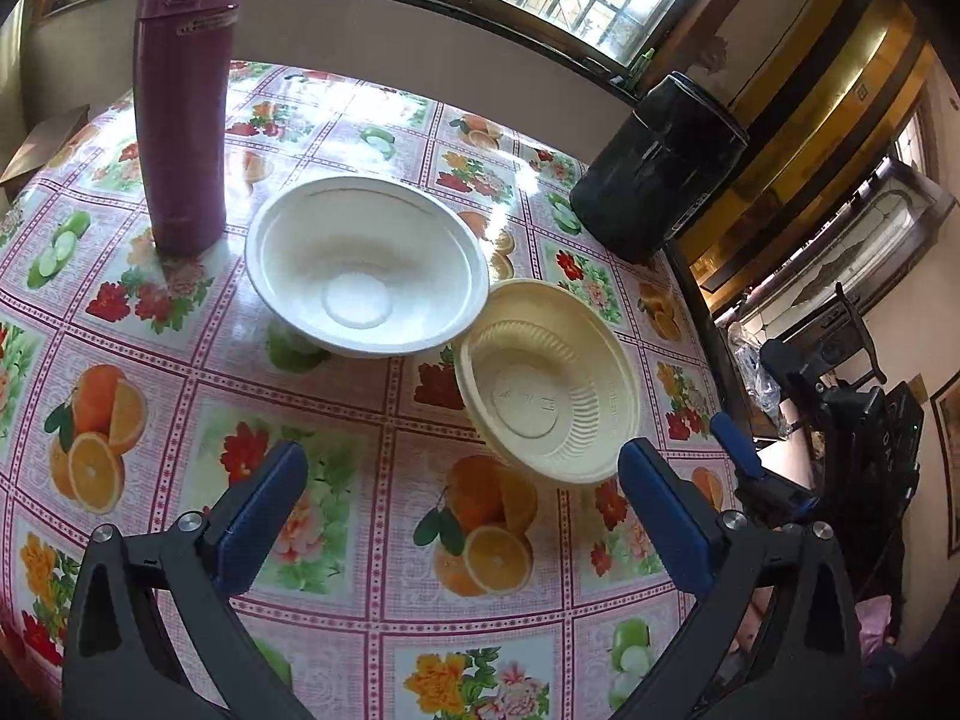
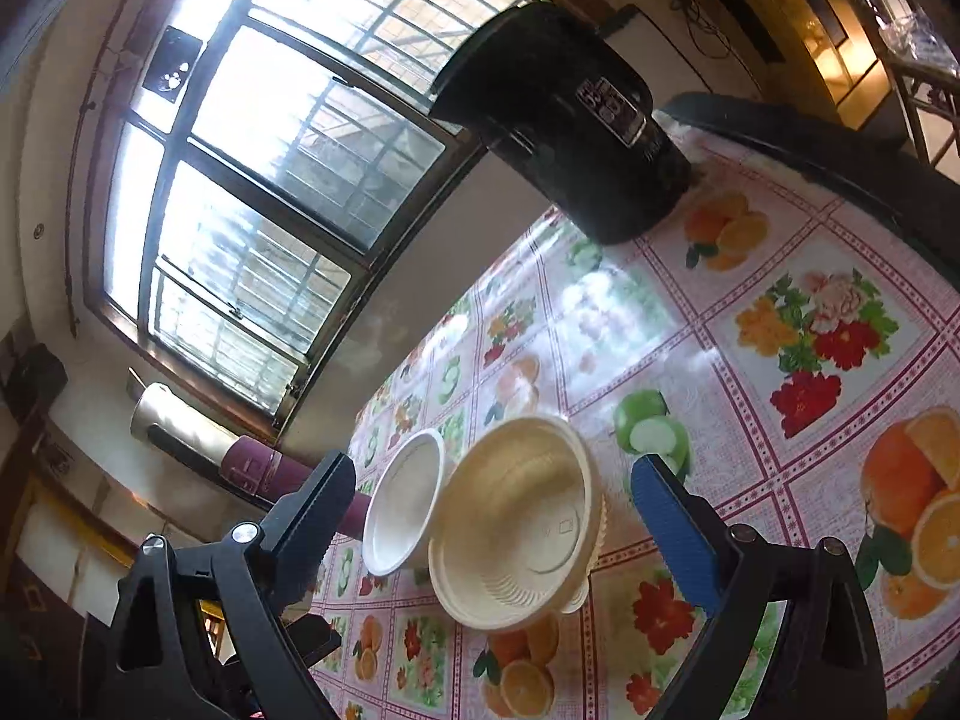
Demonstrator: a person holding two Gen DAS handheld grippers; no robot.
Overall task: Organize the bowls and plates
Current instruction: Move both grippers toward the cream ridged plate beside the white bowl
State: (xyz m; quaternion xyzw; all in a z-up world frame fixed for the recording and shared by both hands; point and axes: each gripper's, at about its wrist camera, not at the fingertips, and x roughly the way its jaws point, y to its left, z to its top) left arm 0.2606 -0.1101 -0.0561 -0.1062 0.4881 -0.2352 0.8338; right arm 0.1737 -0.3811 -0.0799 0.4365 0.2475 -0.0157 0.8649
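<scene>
A white bowl [image 1: 366,267] and a smaller cream ribbed bowl [image 1: 546,381] sit side by side on the fruit-patterned tablecloth [image 1: 180,396], rims touching or nearly so. My left gripper [image 1: 462,480] is open and empty, hovering just short of the cream bowl. In the right wrist view the cream bowl [image 2: 516,519] and the white bowl [image 2: 402,504] lie ahead. My right gripper [image 2: 492,498] is open and empty, its jaws either side of the cream bowl in view. The right gripper also shows in the left wrist view [image 1: 741,450] at the table's right edge.
A tall purple flask [image 1: 183,96] stands left of the white bowl; it also shows in the right wrist view [image 2: 282,474]. A black cylindrical container [image 1: 660,165] stands at the table's far right corner, and shows in the right wrist view [image 2: 570,120]. A window wall runs behind the table.
</scene>
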